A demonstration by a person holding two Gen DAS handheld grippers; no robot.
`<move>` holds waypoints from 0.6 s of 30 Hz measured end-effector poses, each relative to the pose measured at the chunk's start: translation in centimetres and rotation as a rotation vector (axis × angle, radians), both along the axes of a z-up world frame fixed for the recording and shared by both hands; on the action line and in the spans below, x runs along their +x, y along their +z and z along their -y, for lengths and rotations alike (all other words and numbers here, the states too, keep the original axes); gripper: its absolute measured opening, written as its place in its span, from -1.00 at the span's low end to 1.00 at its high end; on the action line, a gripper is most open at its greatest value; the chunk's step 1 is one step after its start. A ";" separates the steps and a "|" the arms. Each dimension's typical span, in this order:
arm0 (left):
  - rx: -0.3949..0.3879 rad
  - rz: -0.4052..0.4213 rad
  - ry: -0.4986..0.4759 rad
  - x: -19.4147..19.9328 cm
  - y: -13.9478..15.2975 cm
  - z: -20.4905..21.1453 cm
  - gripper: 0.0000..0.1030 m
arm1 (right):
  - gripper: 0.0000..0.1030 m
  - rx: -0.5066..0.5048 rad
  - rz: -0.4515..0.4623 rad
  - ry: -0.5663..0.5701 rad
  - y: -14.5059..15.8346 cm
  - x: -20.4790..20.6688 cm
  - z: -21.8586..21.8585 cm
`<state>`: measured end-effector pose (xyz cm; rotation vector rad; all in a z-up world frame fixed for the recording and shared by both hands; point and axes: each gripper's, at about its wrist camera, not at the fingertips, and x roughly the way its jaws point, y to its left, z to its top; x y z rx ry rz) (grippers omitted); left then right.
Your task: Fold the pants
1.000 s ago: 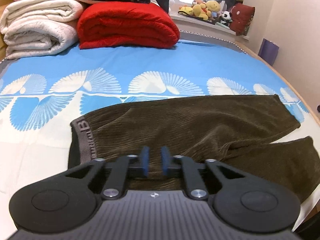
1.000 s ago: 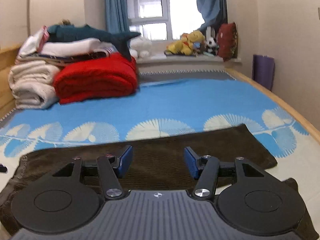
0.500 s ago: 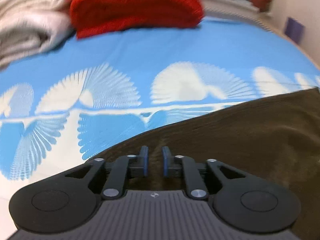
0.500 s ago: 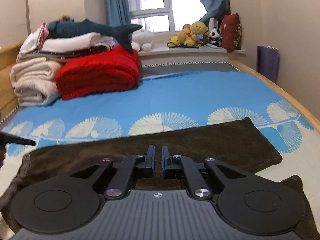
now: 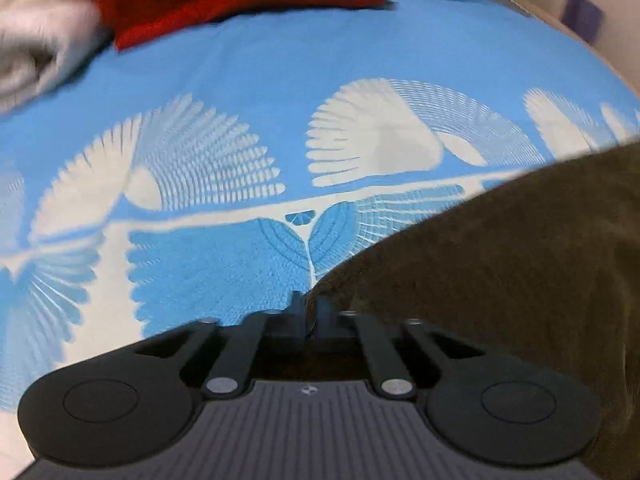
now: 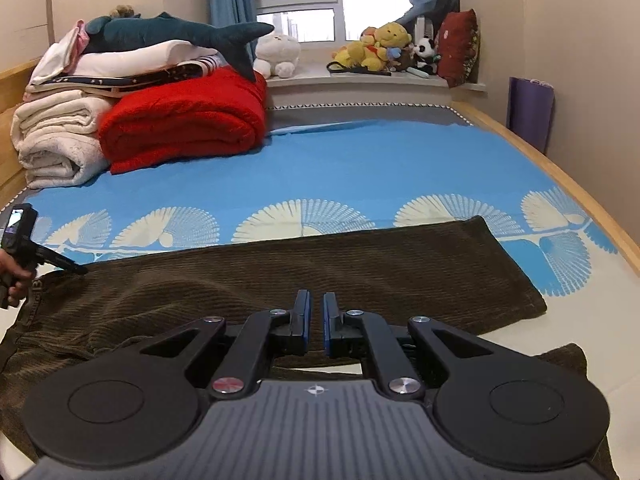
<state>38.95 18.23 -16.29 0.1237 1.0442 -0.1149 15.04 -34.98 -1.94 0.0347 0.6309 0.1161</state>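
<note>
Dark brown corduroy pants (image 6: 360,264) lie flat across a bed, spread sideways over a blue sheet (image 6: 380,168) printed with white fan shapes. The waistband is at the left, and one leg reaches toward the right edge of the bed.

The left gripper (image 5: 309,312) sits at the far corner of the waistband, its jaws drawn together on the edge of the brown fabric, which shows pinched between the tips. In the right wrist view the same gripper (image 6: 76,269) appears at the far left, held by a person's hand (image 6: 12,276), its tip touching the waistband.

The right gripper (image 6: 316,320) is low over the near side of the pants with its blue-lined jaws nearly closed; whether any fabric is caught between them cannot be told.

Beyond the pants, a folded red blanket (image 6: 184,120) rests beside stacked white bedding (image 6: 56,140), with a plush shark (image 6: 172,34) on top. Soft toys (image 6: 380,48) line the windowsill.
</note>
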 end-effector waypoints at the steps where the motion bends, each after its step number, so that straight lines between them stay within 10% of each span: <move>1: 0.020 0.025 -0.022 -1.2 1.1 0.6 -0.95 | -0.88 -0.007 0.003 0.000 0.1 -0.1 0.0; 9: 0.010 0.221 -0.130 -21.7 11.9 6.4 -0.96 | -0.88 -0.095 0.056 -0.003 0.9 -1.9 -0.4; 14: -0.040 0.135 -0.151 -31.4 8.2 8.0 -0.85 | -0.88 -0.066 0.061 -0.037 1.3 -4.1 0.7; 18: -0.140 0.132 0.133 -32.6 7.5 3.6 -0.77 | -0.88 -0.028 0.034 -0.074 1.0 -5.5 1.5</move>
